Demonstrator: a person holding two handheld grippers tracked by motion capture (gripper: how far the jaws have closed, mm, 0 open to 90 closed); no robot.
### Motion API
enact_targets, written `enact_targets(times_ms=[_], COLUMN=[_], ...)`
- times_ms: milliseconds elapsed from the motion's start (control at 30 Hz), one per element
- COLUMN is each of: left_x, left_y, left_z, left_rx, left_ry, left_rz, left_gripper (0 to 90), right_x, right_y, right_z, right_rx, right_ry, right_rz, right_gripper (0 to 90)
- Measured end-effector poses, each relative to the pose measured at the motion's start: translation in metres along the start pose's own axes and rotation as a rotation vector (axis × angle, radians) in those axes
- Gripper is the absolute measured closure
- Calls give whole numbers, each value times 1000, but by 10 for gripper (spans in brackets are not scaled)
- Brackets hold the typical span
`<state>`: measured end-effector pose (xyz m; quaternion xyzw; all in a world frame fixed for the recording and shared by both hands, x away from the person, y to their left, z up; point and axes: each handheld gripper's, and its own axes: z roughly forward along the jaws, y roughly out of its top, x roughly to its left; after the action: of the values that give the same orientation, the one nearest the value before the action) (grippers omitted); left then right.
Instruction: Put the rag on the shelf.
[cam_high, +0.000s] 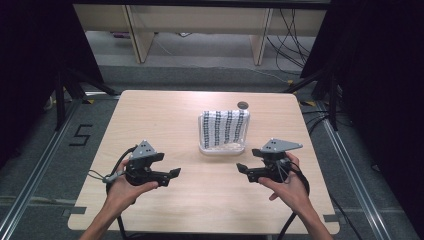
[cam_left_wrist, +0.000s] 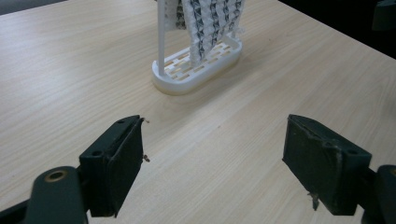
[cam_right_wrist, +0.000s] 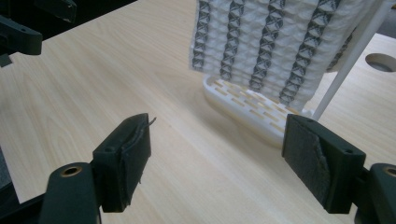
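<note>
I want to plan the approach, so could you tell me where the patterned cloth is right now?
In the high view, the patterned cloth hangs on a white rack right of table centre, beyond both grippers.

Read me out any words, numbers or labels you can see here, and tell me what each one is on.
"5": marked in black on the grey floor, left of the table.
No writing can be read on the towel, its white rack or either tool.

Pale wood-grain tabletop (cam_high: 165, 125) with rounded corners. Toward the far middle, a white slotted rack (cam_high: 222, 148) standing directly on it, draped with a white towel patterned in dark stripes (cam_high: 224, 126). Just behind, a round cable hole (cam_high: 243, 105) near the far edge.
</note>
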<state>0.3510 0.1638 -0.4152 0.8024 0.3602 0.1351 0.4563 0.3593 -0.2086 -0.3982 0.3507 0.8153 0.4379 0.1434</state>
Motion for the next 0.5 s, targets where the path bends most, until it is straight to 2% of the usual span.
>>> enact_targets(times_ms=[33, 67, 133, 167, 200, 267, 300, 400, 433, 467, 500], left_x=[-2, -1, -4, -5, -5, -7, -8, -9, -10, -8, -10], left_y=[-1, -2, -4, -6, -7, -10, -12, -16, -18, -19, -21], left_z=[2, 0, 3, 3, 3, 4, 4, 6, 7, 6, 8], left_rx=[-13, 7, -14, -12, -8, -4, -11, -4, -3, 21, 8], left_ry=[4, 4, -3, 1, -4, -11, -3, -14, -18, -18, -21], left_rz=[-14, 6, -14, -11, -6, -5, -7, -1, -3, 20, -3], left_gripper=[195, 195, 195, 195, 195, 195, 194, 195, 194, 194, 195], right_x=[3, 4, 2, 5, 3, 6, 5, 7, 5, 8, 6], right_y=[-2, -3, -5, -6, -8, -11, -12, -17, -18, -20, -21], right_z=[1, 0, 1, 0, 2, 2, 2, 2, 3, 3, 4], right_rx=[-3, 11, 4, 10, -4, 9, 8, 16, 14, 17, 19], right_ry=[11, 8, 13, 7, 11, 20, 26, 18, 20, 16, 22], right_rz=[31, 26, -3, 21, -9, 29, 14, 30, 4, 36, 16], right_gripper=[249, 249, 249, 249, 249, 249, 248, 248, 248, 248, 248])
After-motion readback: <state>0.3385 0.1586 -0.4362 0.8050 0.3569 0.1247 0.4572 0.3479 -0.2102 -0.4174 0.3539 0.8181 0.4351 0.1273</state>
